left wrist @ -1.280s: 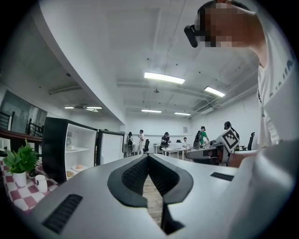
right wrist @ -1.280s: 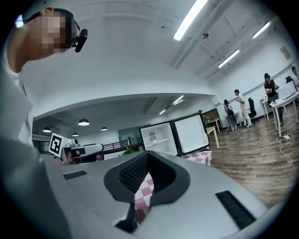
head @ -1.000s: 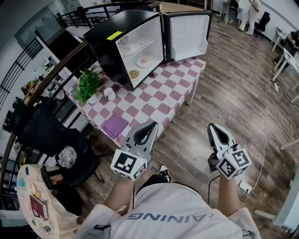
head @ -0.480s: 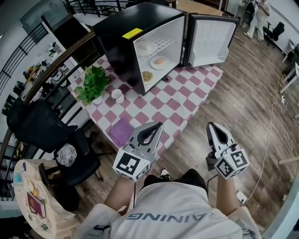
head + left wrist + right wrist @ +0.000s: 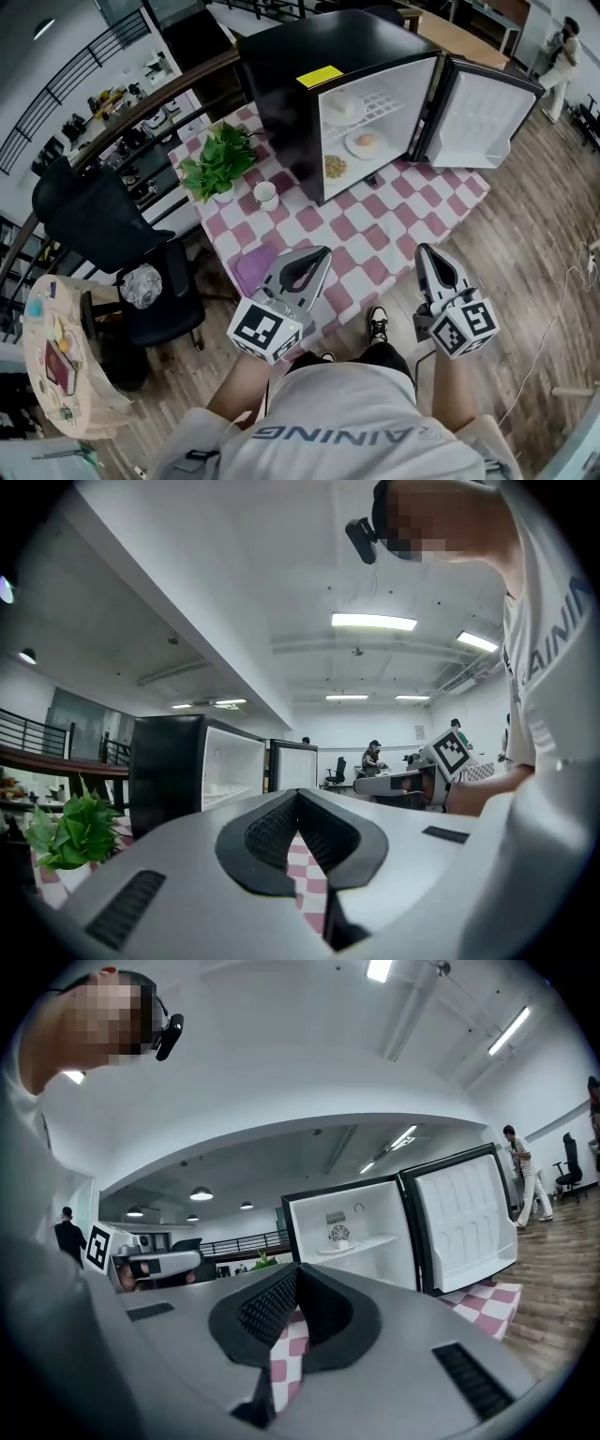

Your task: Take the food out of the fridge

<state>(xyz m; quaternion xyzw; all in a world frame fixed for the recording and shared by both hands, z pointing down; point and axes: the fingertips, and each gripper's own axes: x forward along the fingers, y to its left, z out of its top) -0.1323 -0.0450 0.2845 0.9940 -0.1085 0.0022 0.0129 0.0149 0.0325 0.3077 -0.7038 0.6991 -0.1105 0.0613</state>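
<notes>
Boxy black fridge (image 5: 281, 84), white inside, door (image 5: 487, 117) swung wide open. Food (image 5: 364, 142) sits on round plates on its shelves. Pink-white checked cloth covers the table (image 5: 375, 234). My left gripper (image 5: 322, 251) & right gripper (image 5: 424, 250): both jaws pinched together, empty, at table's near edge; open wood floor (image 5: 525, 244) to the right.
</notes>
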